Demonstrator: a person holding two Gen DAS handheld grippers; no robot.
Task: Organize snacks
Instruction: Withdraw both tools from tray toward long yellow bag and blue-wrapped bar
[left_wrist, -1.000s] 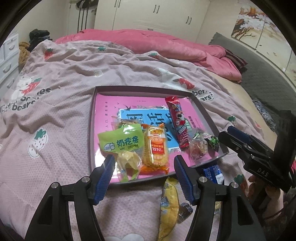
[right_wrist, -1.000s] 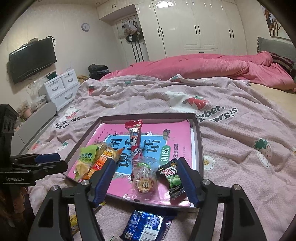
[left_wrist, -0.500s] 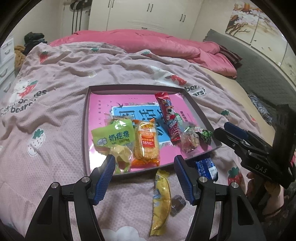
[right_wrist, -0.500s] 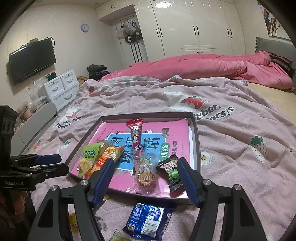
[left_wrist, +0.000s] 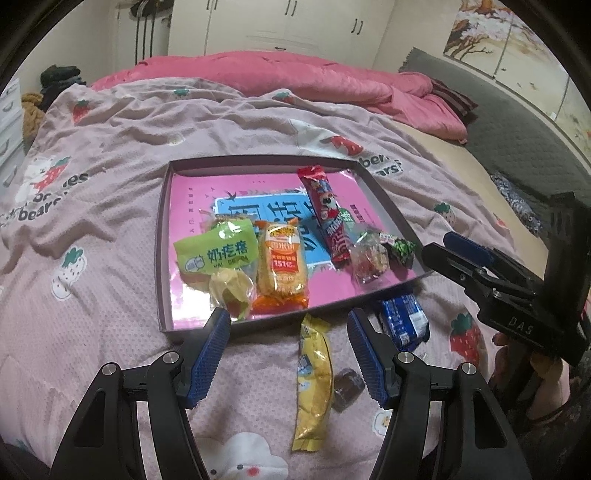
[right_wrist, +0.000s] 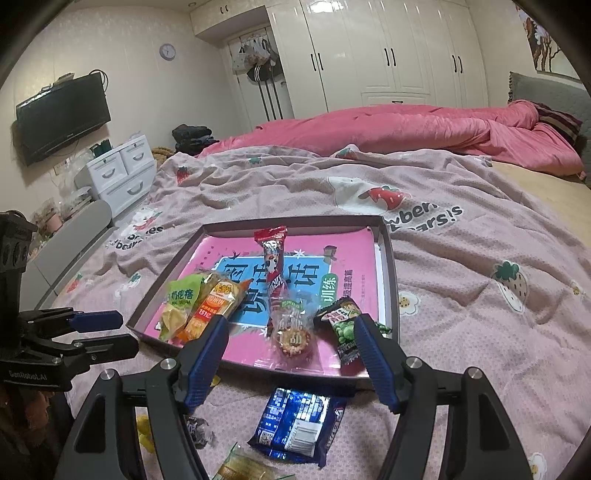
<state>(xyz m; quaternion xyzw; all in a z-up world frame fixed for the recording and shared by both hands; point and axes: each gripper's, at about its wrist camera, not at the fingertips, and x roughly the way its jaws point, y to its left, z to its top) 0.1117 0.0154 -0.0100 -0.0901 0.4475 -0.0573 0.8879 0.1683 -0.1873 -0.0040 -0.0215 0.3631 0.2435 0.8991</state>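
Both tools hung over the near edge of the bed with nothing in hand: the left gripper (left_wrist: 288, 328) had its fingers (left_wrist: 208, 349) spread well apart above the yellow packet (left_wrist: 313, 373), and the right gripper (right_wrist: 290, 345) stood equally wide and empty over the blue wafer pack (right_wrist: 299, 424). The likeliest trouble, as I judged it, was the soft strawberry-print blanket (left_wrist: 110, 155): a thin, slippery packet lying flat on it could sink under a closing pinch, so the fingers might catch cloth along with the wrapper or slide off it. The two grippers were also near each other, so reaching for neighbouring packets together risked a knock. A careless drop could scatter what was already sorted. The shallow box tray (left_wrist: 162, 258), lined with a pink printed sheet, held a green pouch (left_wrist: 216, 251), an orange cracker pack (left_wrist: 282, 266), a long red stick pack (left_wrist: 327, 218), a clear-wrapped biscuit (right_wrist: 291, 334) and a green pea packet (right_wrist: 343, 325). Still outside it on the blanket lay the yellow packet, the blue pack and a small dark wrapped candy (left_wrist: 347, 387).
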